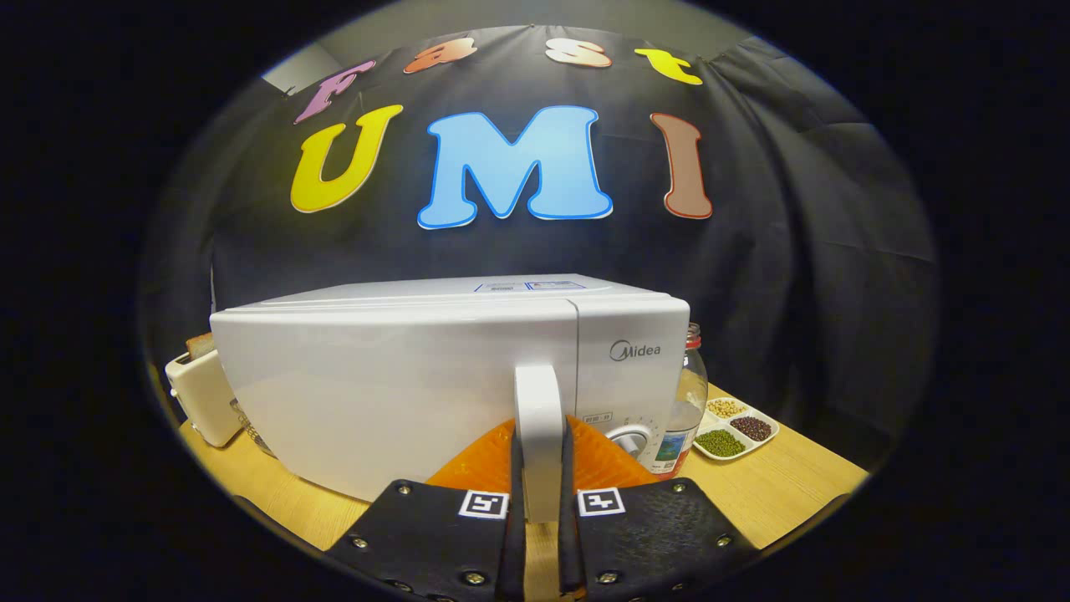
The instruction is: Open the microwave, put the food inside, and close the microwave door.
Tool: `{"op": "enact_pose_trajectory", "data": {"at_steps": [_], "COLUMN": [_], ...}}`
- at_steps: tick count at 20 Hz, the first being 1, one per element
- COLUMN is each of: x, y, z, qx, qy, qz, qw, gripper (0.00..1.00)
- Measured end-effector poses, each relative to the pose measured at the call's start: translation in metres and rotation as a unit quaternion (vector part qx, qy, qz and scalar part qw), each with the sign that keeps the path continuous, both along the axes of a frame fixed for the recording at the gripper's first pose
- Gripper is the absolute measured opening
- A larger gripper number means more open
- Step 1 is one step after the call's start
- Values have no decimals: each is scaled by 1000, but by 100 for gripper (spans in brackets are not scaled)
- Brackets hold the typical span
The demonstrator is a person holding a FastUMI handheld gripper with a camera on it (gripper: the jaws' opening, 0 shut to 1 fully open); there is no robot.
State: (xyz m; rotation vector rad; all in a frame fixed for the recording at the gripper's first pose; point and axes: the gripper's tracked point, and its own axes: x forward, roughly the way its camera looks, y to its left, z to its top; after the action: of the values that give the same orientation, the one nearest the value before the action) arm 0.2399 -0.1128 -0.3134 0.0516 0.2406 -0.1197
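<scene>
Gripper [540, 502] clamped on microwave door handle [539, 418], fingers pressing either side; fingertips partly masked by handle. White microwave [401, 376] sits on wooden table [786, 493], door shut. Toaster [201, 397] left, half hidden behind microwave. Glass jar [690, 401] right, partly hidden. Divided dish of beans [736, 428] beyond jar. Food not discernible.

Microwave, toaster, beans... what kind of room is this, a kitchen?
Probably a pretend kitchen set up in a test booth. A white microwave, a toaster and a dish of beans sit on a wooden table against a black cloth wall. The gripper is shut on the microwave's door handle.
</scene>
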Motion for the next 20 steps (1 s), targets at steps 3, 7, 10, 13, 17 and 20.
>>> {"op": "enact_pose_trajectory", "data": {"at_steps": [3, 7, 10, 13, 17, 20], "x": [-2, -6, -6, -13, -54, -90], "y": [0, 1, 2, 3, 13, 28], "z": [0, 1, 1, 0, 5, 6], "qx": [20, 24, 34, 38, 7, 15], "qy": [3, 3, 3, 6, 1, 6], "qz": [9, 23, 24, 24, 34, 52], "qw": [1000, 999, 999, 999, 999, 999], "gripper": [16, 16, 11, 11, 10, 10]}}
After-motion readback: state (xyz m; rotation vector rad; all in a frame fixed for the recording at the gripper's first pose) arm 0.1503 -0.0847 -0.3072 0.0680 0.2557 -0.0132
